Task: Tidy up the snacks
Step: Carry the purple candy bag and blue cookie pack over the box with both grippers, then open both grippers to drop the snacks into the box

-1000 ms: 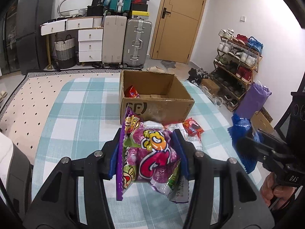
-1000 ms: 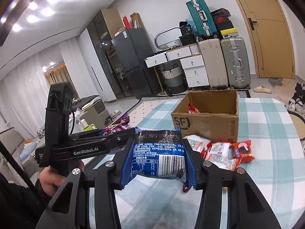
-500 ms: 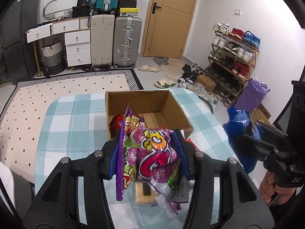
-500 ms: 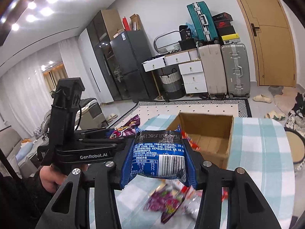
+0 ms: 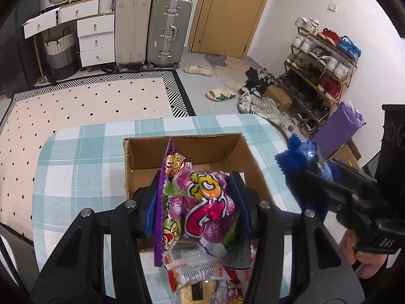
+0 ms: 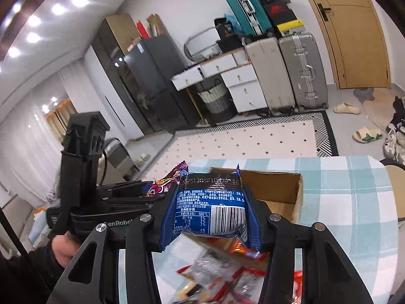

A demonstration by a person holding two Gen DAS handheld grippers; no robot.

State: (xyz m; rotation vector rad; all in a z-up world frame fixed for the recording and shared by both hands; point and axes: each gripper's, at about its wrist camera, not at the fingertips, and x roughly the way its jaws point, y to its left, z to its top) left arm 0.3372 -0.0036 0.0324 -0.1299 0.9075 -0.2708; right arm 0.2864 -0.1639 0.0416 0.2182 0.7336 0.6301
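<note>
Left wrist view: a purple, crinkled plastic candy bag (image 5: pixel 202 207) is clamped by the left gripper (image 5: pixel 196 202) above the open brown cardboard box (image 5: pixel 141 162) on the teal checked tablecloth (image 5: pixel 76 167). A blue foil snack packet (image 6: pixel 211 209) is pinched in the right gripper (image 6: pixel 211 215) beside it.

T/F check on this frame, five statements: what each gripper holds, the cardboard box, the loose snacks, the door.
1. The left gripper grips a purple candy bag. True.
2. The right gripper is empty. False: it is shut on a blue barcode-printed snack packet.
3. The brown cardboard box is taped shut. False: its top is open.
4. Loose red-and-white snack packets lie on the teal checked tablecloth. True.
5. The wooden door stands open. False: it is closed.
</note>
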